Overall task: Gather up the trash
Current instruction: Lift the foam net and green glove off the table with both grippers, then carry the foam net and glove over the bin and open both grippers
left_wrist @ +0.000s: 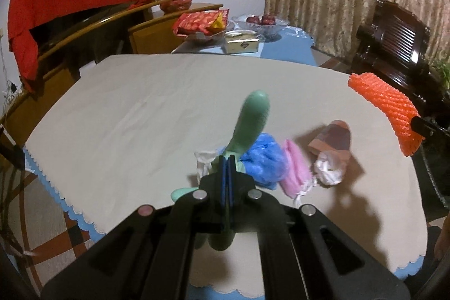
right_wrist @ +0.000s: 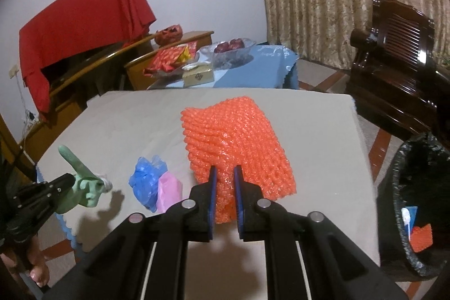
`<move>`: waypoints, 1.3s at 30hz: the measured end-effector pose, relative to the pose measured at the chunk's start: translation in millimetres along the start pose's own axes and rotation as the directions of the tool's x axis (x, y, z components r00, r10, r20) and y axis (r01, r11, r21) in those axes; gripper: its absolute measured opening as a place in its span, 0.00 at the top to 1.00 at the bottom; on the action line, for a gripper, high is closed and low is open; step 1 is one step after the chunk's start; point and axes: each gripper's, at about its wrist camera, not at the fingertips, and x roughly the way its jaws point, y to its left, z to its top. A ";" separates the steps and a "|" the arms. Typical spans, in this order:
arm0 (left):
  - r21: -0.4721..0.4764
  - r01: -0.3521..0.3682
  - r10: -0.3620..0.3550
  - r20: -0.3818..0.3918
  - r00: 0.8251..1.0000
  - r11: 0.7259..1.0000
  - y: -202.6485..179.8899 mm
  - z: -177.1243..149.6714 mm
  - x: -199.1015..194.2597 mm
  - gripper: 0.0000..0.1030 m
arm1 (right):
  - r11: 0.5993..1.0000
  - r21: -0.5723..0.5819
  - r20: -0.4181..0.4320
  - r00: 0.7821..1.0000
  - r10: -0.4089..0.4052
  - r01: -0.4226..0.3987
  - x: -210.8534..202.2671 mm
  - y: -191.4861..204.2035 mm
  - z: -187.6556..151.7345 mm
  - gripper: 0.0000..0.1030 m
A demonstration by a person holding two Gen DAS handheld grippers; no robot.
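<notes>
Our right gripper [right_wrist: 224,194] pinches the orange foam net [right_wrist: 236,142], its length running forward; the bin [right_wrist: 393,187] sits right, nearest this hand. Our left gripper [left_wrist: 227,173] is clamped on the green glove [left_wrist: 250,123].

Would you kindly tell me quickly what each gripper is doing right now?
Left gripper: closed on the green rubber glove, lifted above the table.
Right gripper: closed on the orange foam net.

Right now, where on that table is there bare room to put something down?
The far half of the cloth, from the green glove back to the far edge, is bare. Nearer, it is crowded: blue bag, pink bag, brown wrapper. The orange foam net hangs in the right fingers.
</notes>
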 end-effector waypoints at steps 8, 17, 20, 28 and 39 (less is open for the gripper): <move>0.040 0.034 -0.035 0.022 0.999 0.999 -38.5 4.5 -20.1 0.99 | 1.000 0.015 0.029 0.999 -0.025 0.025 -29.0 -23.4 2.2 0.89; 0.061 0.072 -0.075 0.040 0.996 0.996 -80.0 9.5 -43.6 0.99 | 0.999 0.036 0.047 0.998 -0.039 0.037 -53.7 -44.8 -0.5 0.89; 0.064 0.088 -0.091 0.047 0.995 0.994 -92.5 10.8 -52.2 0.99 | 0.998 0.038 0.055 0.997 -0.045 0.043 -61.1 -50.8 -1.2 0.89; 0.075 0.124 -0.128 0.061 0.990 0.989 -124.9 15.9 -69.1 0.99 | 0.997 0.049 0.072 0.995 -0.063 0.060 -76.8 -71.1 -0.4 0.89; 0.095 0.165 -0.171 0.066 0.983 0.982 -168.7 20.1 -82.8 0.99 | 0.994 0.067 0.087 0.992 -0.091 0.085 -95.5 -99.2 -2.9 0.89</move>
